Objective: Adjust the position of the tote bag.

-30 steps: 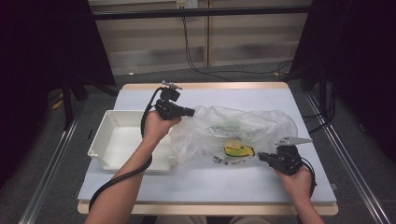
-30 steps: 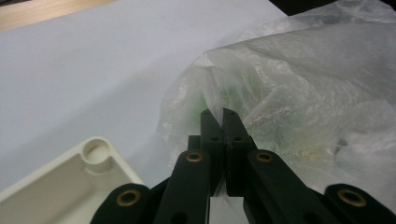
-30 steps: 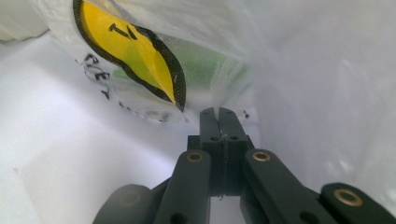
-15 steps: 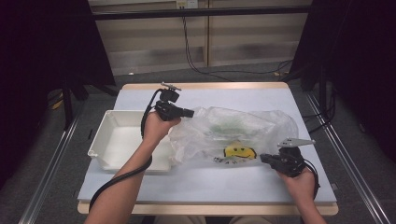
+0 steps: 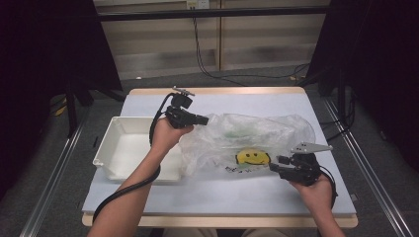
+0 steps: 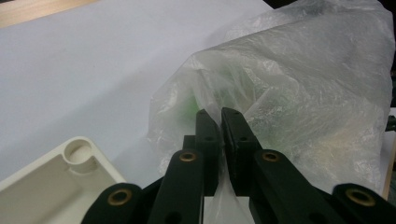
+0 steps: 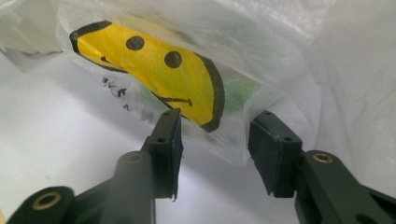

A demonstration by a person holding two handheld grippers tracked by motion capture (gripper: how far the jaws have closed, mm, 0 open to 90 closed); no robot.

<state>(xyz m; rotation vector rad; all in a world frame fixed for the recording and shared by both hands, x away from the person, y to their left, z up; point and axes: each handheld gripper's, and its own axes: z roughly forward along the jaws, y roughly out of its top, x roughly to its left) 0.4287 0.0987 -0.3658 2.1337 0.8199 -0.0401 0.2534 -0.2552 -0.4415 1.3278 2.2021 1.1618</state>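
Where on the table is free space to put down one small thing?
The far strip of the table behind the plastic bag is bare, and so is the near strip in front of the bag and the white tray. The tray itself is empty. The middle is crowded by the bag and both grippers.

Table: we see a wooden-edged table (image 5: 217,91) under a pale sheet (image 5: 207,195).
Left side: a white plastic tray (image 5: 114,129) sits on the sheet, near the left edge.
Centre to right: a crumpled clear plastic bag (image 5: 276,126) with a yellow smiley face (image 5: 252,157) lies on the sheet, its left end touching the tray.
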